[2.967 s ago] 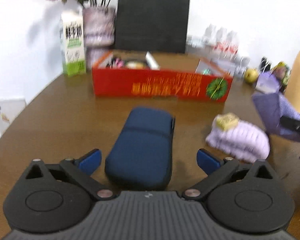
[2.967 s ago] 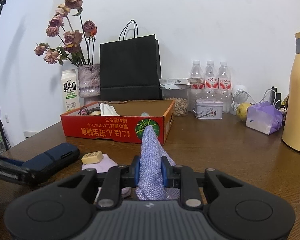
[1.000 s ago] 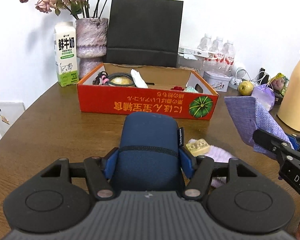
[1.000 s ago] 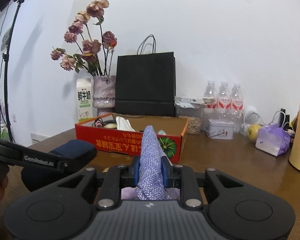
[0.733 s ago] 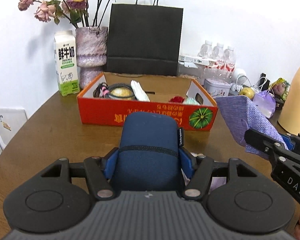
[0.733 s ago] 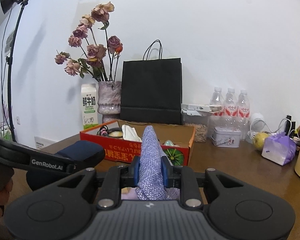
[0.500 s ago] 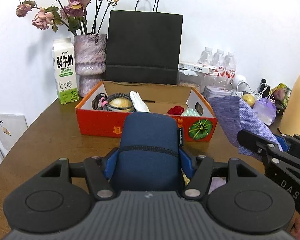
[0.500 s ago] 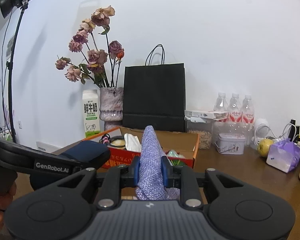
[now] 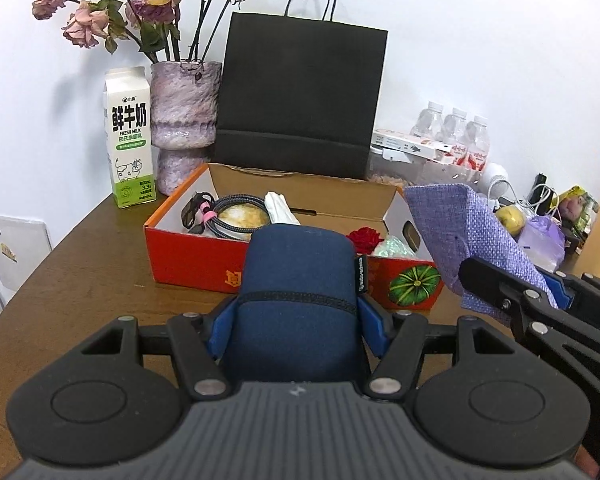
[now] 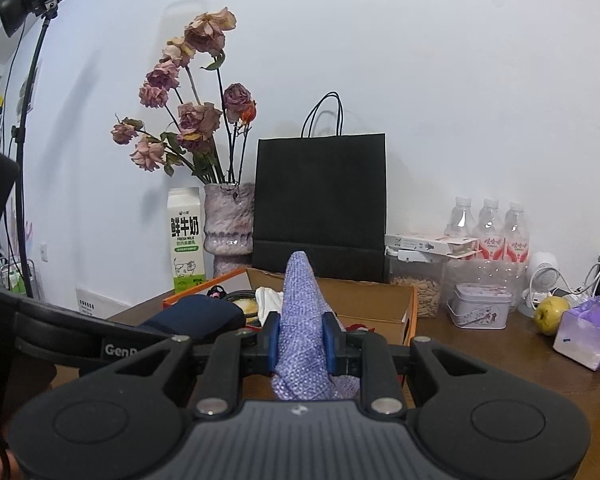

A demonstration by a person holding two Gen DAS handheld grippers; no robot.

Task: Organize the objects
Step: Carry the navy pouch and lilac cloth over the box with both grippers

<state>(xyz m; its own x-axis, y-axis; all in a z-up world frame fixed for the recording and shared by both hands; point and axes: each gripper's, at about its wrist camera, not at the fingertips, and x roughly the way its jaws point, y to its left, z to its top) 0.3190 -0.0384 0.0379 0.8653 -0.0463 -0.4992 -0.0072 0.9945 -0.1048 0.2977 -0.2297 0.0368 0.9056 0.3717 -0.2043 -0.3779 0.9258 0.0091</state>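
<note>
- navy pouch (image 9: 298, 280) sits clamped in the left claw (image 9: 298, 316), whose blue pads (image 9: 220, 320) press its two sides; it is held off the bench (image 9: 80, 264), just in front of the red cardboard box (image 9: 192, 256).
- it looks like a padded fabric case: soft enough to dent under the pads, yet holding its rounded shape. i judge it light and not slippery, since the woven cover gives grip.
- the hold is near the back end, by the dark stitched seam. that seems a fair spot, though the long front may droop if tilted.
- purple cloth bag (image 10: 302, 320) is pinched upright in the right claw (image 10: 302, 344), its pads closed flat on the folded fabric. seen from the left wrist the bag (image 9: 472, 236) hangs beside the box's right end.
- the bag is limp and very light; it will flop and fold on release, so a low drop should suit it.
- the box already holds a coiled cable (image 9: 236, 210), a white tissue pack (image 9: 280, 208) and a red flower (image 9: 366, 238); free room seems to lie toward the middle and back.
- behind stand a black paper bag (image 9: 300, 96), a milk carton (image 9: 130, 136) and a vase (image 9: 184, 112) of dried roses, which could tip if knocked.
- both things appear bound for the box, neither yet over its rim.
</note>
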